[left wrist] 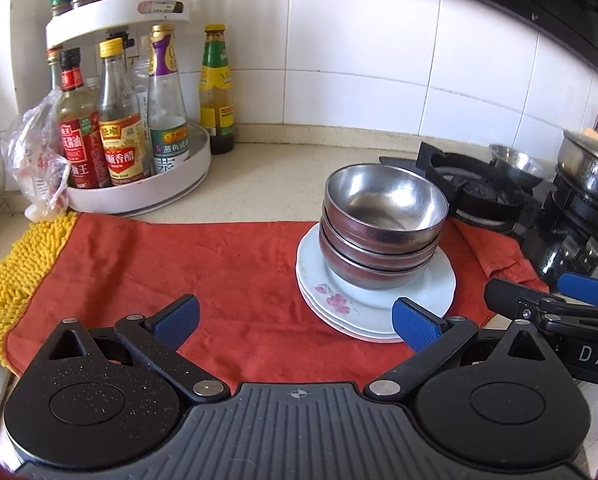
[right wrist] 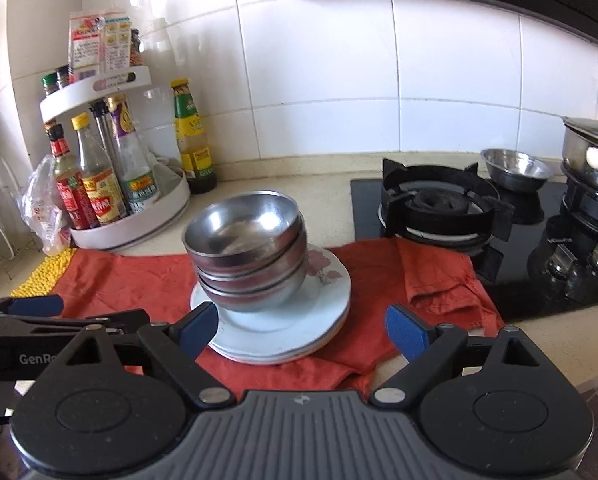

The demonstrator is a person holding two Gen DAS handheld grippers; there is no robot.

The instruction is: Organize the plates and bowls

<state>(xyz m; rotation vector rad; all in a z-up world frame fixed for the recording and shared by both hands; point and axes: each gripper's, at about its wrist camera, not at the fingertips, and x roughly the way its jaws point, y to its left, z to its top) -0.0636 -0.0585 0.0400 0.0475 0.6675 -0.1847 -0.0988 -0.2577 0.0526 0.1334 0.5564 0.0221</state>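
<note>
Both my grippers, left [left wrist: 297,322] and right [right wrist: 301,326], gape empty; nudging the plates [right wrist: 259,332] could topple the leaning bowls [right wrist: 245,248].

Sauce bottles [left wrist: 115,128], gas stove [right wrist: 439,208], red cloth [left wrist: 179,264]

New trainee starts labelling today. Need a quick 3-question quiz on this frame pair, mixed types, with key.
1. True or false: the steel bowls sit nested on the stack of white floral plates.
2. How many steel bowls are in that stack?
3. Multiple choice: what lies directly under the plates? A) bare counter B) red cloth C) gas hob

Key
1. True. The bowls rest on the top plate, off its centre.
2. Three.
3. B. The yellow chenille mat lies further left, beside the cloth. The left gripper and the right gripper both stand open and hold nothing.
</note>
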